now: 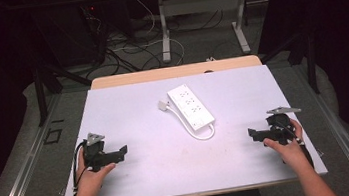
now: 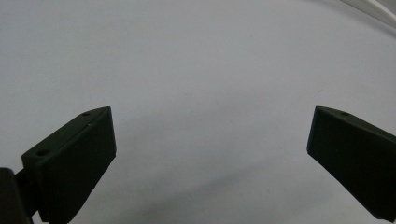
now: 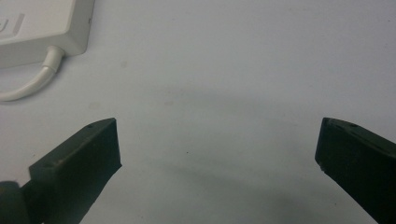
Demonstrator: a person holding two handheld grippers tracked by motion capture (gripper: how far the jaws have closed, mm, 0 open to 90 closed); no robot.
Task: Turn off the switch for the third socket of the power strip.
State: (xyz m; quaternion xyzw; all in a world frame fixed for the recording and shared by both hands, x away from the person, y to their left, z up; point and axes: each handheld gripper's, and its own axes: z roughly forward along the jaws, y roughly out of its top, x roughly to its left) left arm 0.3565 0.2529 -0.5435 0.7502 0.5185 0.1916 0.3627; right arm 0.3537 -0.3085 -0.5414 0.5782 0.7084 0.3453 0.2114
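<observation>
A white power strip (image 1: pixel 190 106) lies slanted at the middle of the white table (image 1: pixel 136 173), its cable (image 1: pixel 202 135) looped at the near end and a white plug (image 1: pixel 164 105) by its far left side. My left gripper (image 1: pixel 122 151) rests near the table's left front, open, nothing between its jaws (image 2: pixel 210 140). My right gripper (image 1: pixel 251 133) rests at the right front, open and empty (image 3: pixel 217 149). In the right gripper view the power strip's corner (image 3: pixel 42 28) and cable (image 3: pixel 28 86) lie ahead at the upper left.
Beyond the table's far edge stand another desk's metal legs (image 1: pixel 164 28) amid tangled cables (image 1: pixel 126 53) on the floor. Dark curtains flank both sides.
</observation>
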